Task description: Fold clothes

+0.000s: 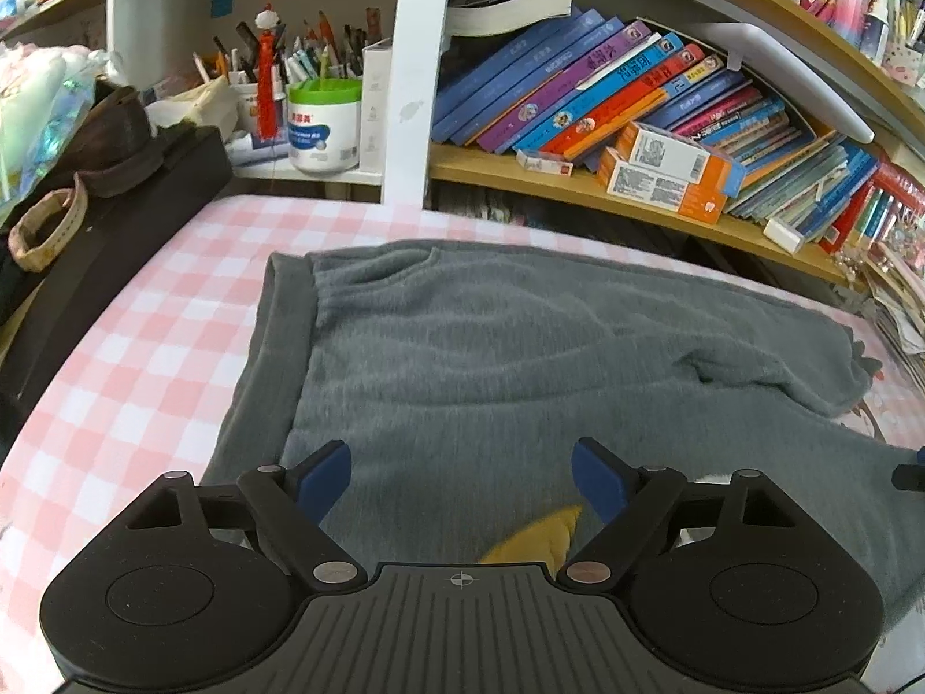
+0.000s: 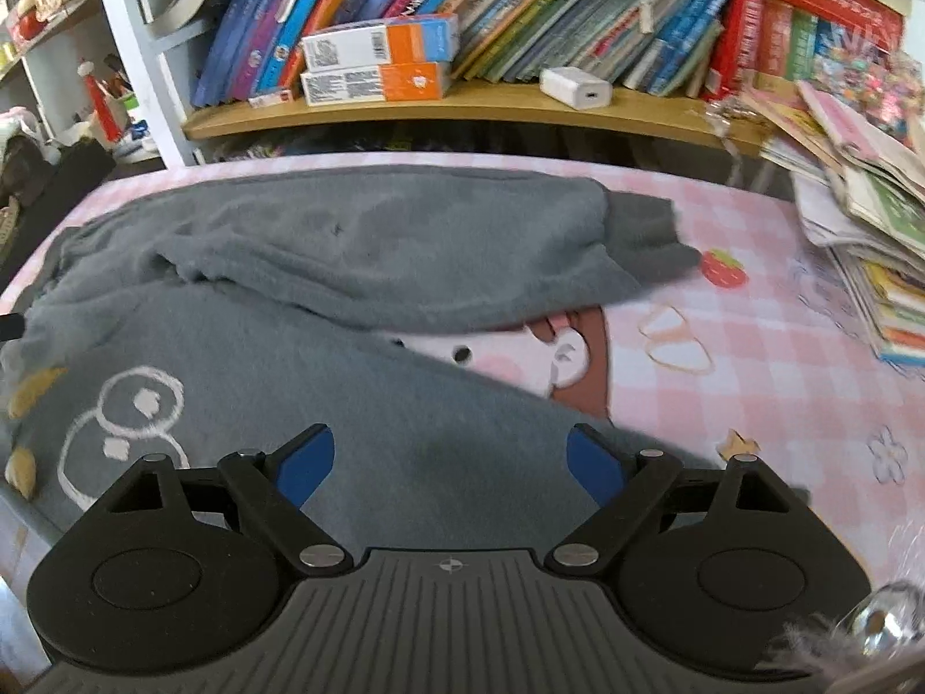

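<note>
A grey fleece garment (image 1: 462, 341) lies spread on the pink checked tablecloth (image 1: 144, 358). Its ribbed hem runs along the left edge in the left wrist view, and a yellow patch (image 1: 537, 538) shows near the camera. My left gripper (image 1: 461, 480) hovers over the near part of the cloth, open, nothing between its blue pads. In the right wrist view the same garment (image 2: 347, 266) has a sleeve folded across the top and a white snowman print (image 2: 115, 434) at the left. My right gripper (image 2: 451, 471) is open above the grey cloth, holding nothing.
A wooden bookshelf (image 1: 607, 185) with leaning books and orange boxes (image 2: 381, 66) runs behind the table. A pen-filled cup and white tub (image 1: 321, 127) stand back left beside a dark box (image 1: 115, 231). A stack of magazines (image 2: 867, 220) lies at the right edge.
</note>
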Motion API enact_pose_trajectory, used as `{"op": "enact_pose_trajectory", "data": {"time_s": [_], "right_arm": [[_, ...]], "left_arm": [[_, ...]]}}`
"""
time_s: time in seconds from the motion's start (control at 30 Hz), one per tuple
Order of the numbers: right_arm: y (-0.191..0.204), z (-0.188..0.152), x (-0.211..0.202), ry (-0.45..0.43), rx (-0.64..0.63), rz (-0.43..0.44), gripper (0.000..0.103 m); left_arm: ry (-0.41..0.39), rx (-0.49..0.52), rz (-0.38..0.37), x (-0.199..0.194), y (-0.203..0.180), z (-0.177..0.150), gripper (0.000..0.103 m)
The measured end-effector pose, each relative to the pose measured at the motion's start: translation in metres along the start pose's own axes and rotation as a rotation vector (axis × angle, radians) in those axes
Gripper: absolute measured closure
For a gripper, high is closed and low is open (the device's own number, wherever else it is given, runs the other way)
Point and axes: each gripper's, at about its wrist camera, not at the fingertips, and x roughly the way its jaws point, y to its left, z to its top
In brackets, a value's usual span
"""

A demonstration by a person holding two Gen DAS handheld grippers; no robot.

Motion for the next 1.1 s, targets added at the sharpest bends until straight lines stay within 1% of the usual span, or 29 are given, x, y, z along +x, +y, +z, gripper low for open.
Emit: {"op": "enact_pose_trajectory", "data": {"time_s": [0.2,0.4,0.6,0.8,1.1], "right_arm": [[0.000,0.026,0.017,-0.014,-0.074,0.012,0.016],[-0.015,0.056,0.033,-0.040,-0.140,-0.007,0.016],[-0.031,0.078,0.052,-0.031,-0.199,-0.022,0.016],[-0.048,0.096,0.070,-0.029,-0.204,-0.012,0.016],[-0.070,0.125,0.097,-0.032,-0.209,-0.020,0.016]], "left_arm": [[-0.007,0.074,0.001,0.019,-0.003,0.021,0.017],[-0.010,0.144,0.002,0.039,-0.002,0.048,0.017],[-0.009,0.203,-0.012,0.061,-0.003,0.070,0.017],[0.002,0.248,-0.031,0.083,0.000,0.085,0.017],[0.017,0.316,-0.026,0.115,0.009,0.104,0.017]]}}
